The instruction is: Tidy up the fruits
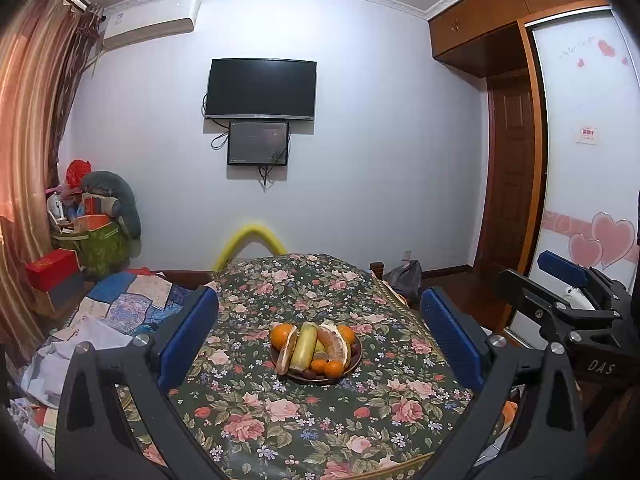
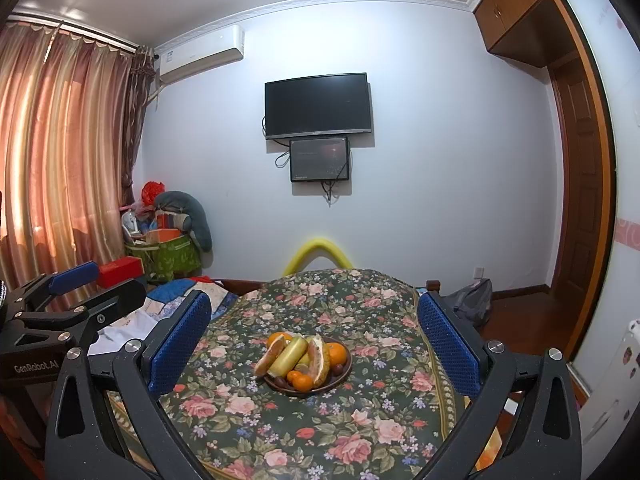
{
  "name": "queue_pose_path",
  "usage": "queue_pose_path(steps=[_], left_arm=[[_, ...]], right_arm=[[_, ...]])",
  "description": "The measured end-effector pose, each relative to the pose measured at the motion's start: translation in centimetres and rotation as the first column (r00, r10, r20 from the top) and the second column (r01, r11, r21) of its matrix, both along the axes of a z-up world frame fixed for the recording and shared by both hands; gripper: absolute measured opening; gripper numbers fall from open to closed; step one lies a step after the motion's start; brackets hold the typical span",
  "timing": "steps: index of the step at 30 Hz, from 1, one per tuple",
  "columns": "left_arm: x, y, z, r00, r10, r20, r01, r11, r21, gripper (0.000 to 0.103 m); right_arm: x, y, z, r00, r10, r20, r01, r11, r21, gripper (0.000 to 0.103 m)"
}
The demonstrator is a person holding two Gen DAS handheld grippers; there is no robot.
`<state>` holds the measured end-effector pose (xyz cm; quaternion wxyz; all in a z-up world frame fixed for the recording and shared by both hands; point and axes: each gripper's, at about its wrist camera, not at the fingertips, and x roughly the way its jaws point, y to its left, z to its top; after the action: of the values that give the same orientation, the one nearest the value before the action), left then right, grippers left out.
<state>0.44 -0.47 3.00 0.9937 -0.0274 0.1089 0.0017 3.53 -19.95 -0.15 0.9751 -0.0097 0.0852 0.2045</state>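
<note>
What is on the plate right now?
The plate holds oranges, pomelo segments, a long yellow-green fruit and small dark fruits. Anything beneath the pile is covered.

Small dark fruits [image 1: 310,373] at plate's [image 1: 298,377] near rim: too small for me to name. Far plate rim hidden behind piled fruit [image 1: 316,346]. Counter [image 1: 280,420] near edge cut off by frame bottom, sides masked by my tongs' arms. Lower screen [image 1: 258,143] text unreadable. Clutter in green bag [image 1: 100,246] indistinct. Right tongs [image 1: 560,276] body cut by frame edge in left view; left tongs [image 2: 76,280] likewise in right view.
</note>
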Motion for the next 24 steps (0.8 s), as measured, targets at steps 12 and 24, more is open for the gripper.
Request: queue_pose_path(steps=[12, 24], left_arm=[[-0.10, 0.03, 0.29, 1.000, -0.023, 0.004, 0.023, 1.000, -0.006, 0.103], [-0.24, -0.38, 0.34, 0.999, -0.032, 0.010, 0.032, 0.999, 0.005, 0.103]], right_arm=[[-0.04, -0.03, 0.04, 1.000, 0.000, 0.000, 0.000, 1.000, 0.001, 0.103], [-0.16, -0.10, 0.27, 1.000, -0.002, 0.004, 0.002, 1.000, 0.000, 0.103]])
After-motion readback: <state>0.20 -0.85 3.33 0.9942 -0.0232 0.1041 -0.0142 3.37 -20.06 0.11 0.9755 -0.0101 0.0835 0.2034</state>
